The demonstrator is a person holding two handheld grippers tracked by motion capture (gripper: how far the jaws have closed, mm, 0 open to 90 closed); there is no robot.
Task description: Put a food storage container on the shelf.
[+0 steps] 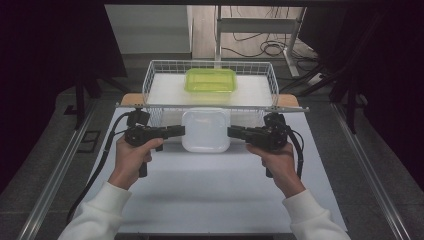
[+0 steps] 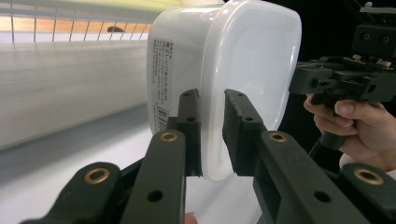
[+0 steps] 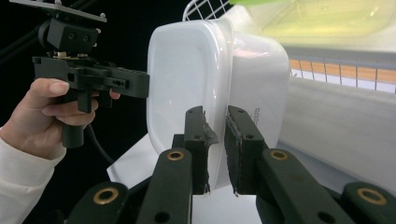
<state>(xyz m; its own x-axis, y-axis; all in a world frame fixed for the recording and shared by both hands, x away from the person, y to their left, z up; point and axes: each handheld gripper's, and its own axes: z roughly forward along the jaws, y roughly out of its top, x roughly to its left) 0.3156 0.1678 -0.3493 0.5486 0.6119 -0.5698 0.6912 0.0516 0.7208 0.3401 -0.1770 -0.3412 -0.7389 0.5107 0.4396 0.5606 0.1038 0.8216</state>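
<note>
A white plastic container (image 1: pixel 206 129) with a lid hangs above the table, just in front of a wire basket (image 1: pixel 150 80). My left gripper (image 1: pixel 181 131) is shut on the rim of its left side, and my right gripper (image 1: pixel 231 131) is shut on the rim of its right side. In the left gripper view the jaws pinch the container (image 2: pixel 233 70) at its lid edge, and a label (image 2: pixel 161 88) shows on its wall. The right gripper view has the container (image 3: pixel 196 79) clamped the same way. A green-lidded container (image 1: pixel 210 80) lies inside the basket.
The basket stands on a raised wooden shelf (image 1: pixel 289 100) at the table's far edge. The white table top (image 1: pixel 210 190) spreads out below the held container. Metal rails (image 1: pixel 60 170) run along both sides, and cables (image 1: pixel 270 47) lie on the floor behind.
</note>
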